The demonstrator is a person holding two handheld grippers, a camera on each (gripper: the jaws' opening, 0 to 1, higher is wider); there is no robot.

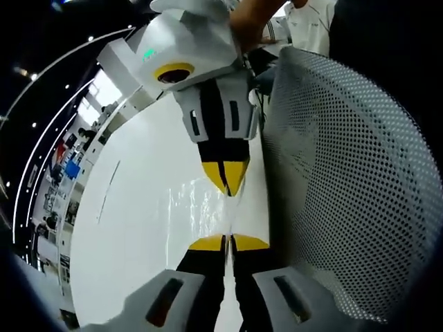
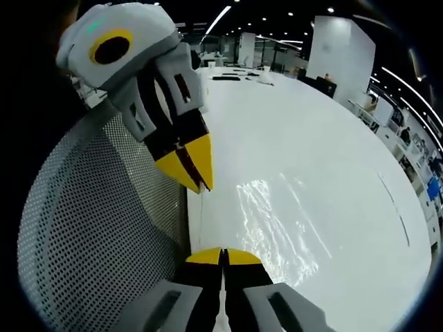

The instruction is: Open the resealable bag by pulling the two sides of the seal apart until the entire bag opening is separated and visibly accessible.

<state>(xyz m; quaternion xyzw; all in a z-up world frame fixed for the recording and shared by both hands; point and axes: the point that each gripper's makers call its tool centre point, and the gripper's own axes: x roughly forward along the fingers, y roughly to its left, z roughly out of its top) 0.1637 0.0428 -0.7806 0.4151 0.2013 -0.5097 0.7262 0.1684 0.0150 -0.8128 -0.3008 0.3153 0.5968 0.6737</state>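
A clear resealable bag [image 1: 197, 207] hangs stretched over the white table [image 1: 131, 228], showing mostly as glints. My left gripper [image 1: 228, 243] rises from the bottom of the left gripper view, yellow tips shut on the bag's near edge. Opposite it, my right gripper [image 1: 228, 183] points down from the top, tips pinched on the far edge. In the right gripper view my right gripper [image 2: 223, 257] is shut on the bag [image 2: 273, 221] at the bottom. The left gripper [image 2: 199, 181] faces it from the upper left, also shut on the film. The seal line itself is too faint to make out.
A grey mesh chair back [image 1: 346, 173] stands close beside both grippers, at the left of the right gripper view [image 2: 90, 228]. A person's arm [image 1: 252, 21] holds the right gripper. Small items [image 2: 235, 76] lie at the table's far end. Shelves [image 1: 66, 173] line the room's edge.
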